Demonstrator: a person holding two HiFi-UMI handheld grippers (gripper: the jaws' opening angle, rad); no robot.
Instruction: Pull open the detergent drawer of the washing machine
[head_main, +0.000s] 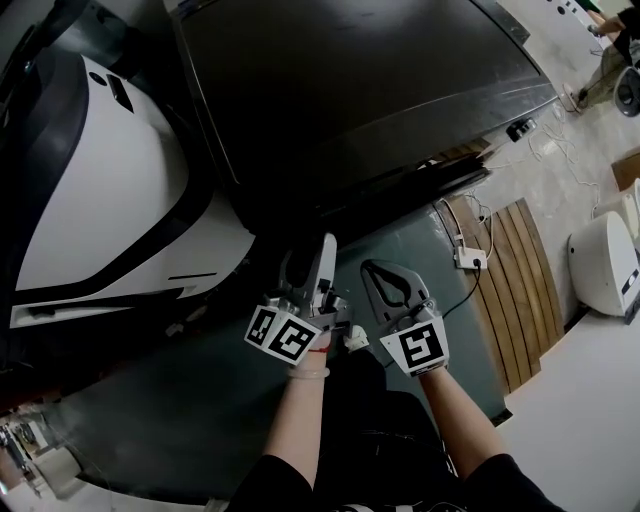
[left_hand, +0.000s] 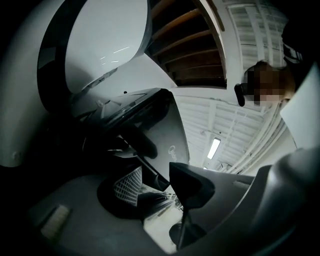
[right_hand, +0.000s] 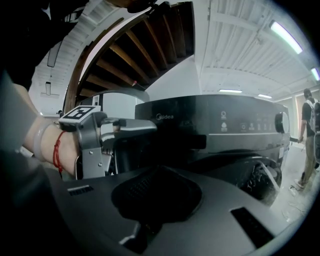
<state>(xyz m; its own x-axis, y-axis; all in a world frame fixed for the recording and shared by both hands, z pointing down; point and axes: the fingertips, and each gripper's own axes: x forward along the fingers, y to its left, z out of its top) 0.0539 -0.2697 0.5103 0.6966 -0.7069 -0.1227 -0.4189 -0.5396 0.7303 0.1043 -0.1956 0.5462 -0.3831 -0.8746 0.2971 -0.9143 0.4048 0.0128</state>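
The dark washing machine (head_main: 360, 90) fills the top of the head view, and its front panel (right_hand: 220, 135) faces the right gripper view. A dark drawer front (right_hand: 185, 141) sits at the panel's upper left; it is too dark to tell how far out it stands. My left gripper (head_main: 312, 262) points at that corner, and from the right gripper view it (right_hand: 132, 125) reaches just beside the drawer. Its jaws are open (left_hand: 157, 187), the pads apart with nothing pressed between them. My right gripper (head_main: 372, 268) hangs shut a little right of the left one, its pads together (right_hand: 155, 192), holding nothing.
A white machine (head_main: 100, 200) stands close on the left. The washer's round door (right_hand: 260, 175) is at the lower right of its front. Wooden planks (head_main: 510, 280) and a power strip (head_main: 468, 258) lie on the floor at right. A person (right_hand: 306, 135) stands beyond the washer.
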